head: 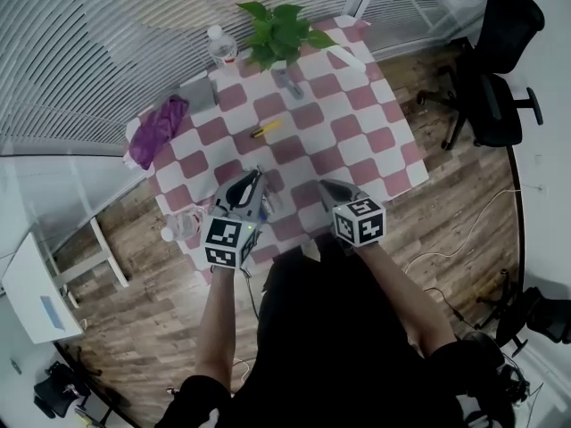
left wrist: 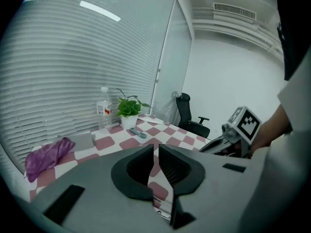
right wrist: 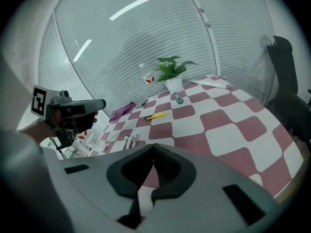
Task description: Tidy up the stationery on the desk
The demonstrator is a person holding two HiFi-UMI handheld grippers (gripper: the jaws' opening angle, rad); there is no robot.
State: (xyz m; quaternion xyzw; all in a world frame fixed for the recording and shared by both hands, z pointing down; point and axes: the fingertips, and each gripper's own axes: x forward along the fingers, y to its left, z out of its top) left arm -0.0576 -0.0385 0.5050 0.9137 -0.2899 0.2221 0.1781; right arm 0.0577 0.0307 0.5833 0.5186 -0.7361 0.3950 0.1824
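Observation:
A red-and-white checked table (head: 375,136) carries the stationery. A yellow utility knife (head: 266,129) (right wrist: 156,115) lies near the middle. Two or three pens (head: 268,205) (right wrist: 130,141) lie at the near edge, just right of my left gripper (head: 254,178) (left wrist: 156,147), which is shut with nothing between its jaws. My right gripper (head: 326,185) (right wrist: 153,147) hovers over the near edge, also shut and empty. A grey-blue stapler-like thing (head: 290,86) (left wrist: 137,133) sits in front of the plant. Each gripper shows in the other's view, left gripper (right wrist: 99,103) and right gripper (left wrist: 206,148).
A potted plant (head: 281,29), a water bottle (head: 221,47), a grey box (head: 198,94) and a purple cloth (head: 159,130) line the far and left sides. A clear plastic bag (head: 178,226) hangs at the near left corner. An office chair (head: 495,69) stands to the right.

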